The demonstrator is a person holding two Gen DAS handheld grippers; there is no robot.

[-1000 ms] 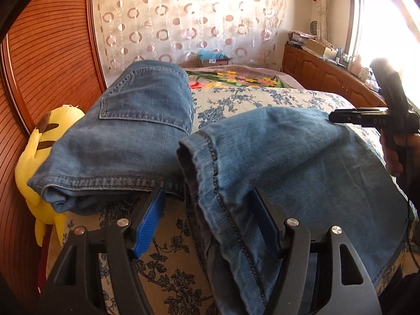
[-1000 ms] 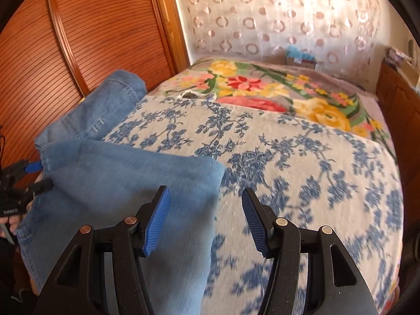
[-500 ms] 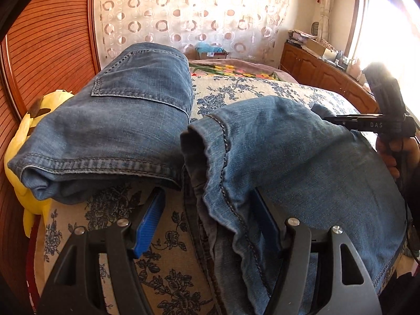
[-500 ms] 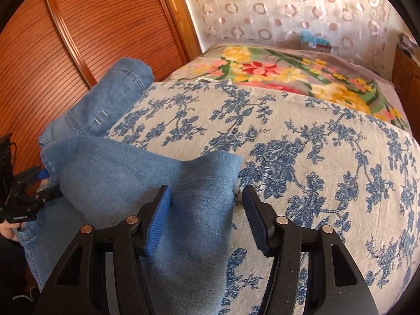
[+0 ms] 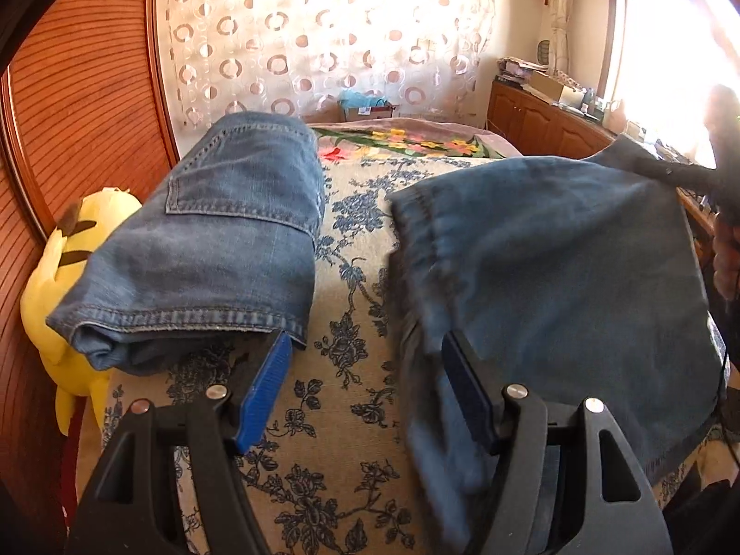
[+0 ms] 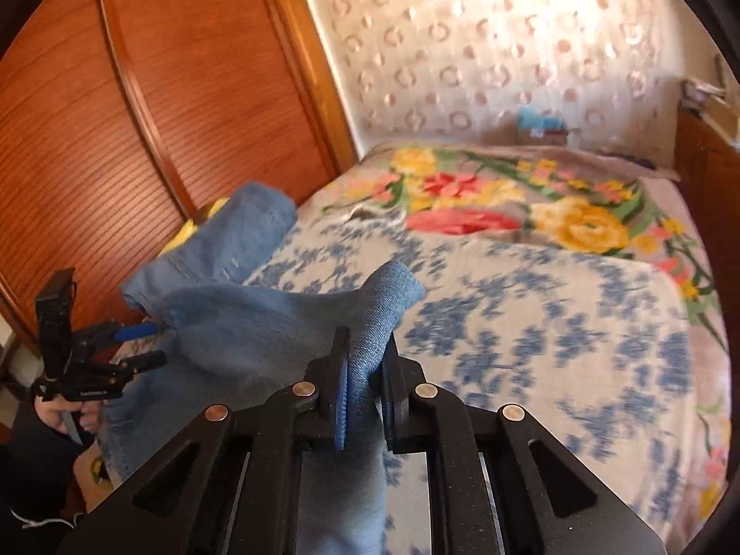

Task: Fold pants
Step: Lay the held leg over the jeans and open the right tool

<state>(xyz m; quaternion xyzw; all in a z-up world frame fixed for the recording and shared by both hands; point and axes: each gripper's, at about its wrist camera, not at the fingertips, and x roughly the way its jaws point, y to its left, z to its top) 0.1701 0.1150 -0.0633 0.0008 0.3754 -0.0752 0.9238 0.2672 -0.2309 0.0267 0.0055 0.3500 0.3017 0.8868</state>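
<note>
Blue denim pants lie on the bed. The waist part point(image 5: 208, 240), with a back pocket, rests at the left. The leg part point(image 5: 555, 277) spreads to the right, its edge hanging just inside my left gripper's right pad point(image 5: 467, 393). My left gripper point(image 5: 370, 370) stands open and does not press on the cloth; it also shows in the right wrist view point(image 6: 148, 347). My right gripper point(image 6: 367, 337) is closing, its pads pinching a raised corner of the leg part point(image 6: 388, 291). In the left wrist view the right gripper point(image 5: 647, 166) holds that corner up at the far right.
A yellow plush toy point(image 5: 69, 268) sits between the bed and the ribbed wooden wall point(image 5: 83, 106) at the left. The blue-flowered bedspread point(image 6: 555, 323) stretches right, with a bright floral blanket point(image 6: 508, 203) behind it. A wooden cabinet point(image 5: 545, 125) stands by the window.
The right gripper went from open over the leg part's corner to shut on it and rose, lifting that corner. The denim's near edge slid right. The left gripper stayed open and still.
</note>
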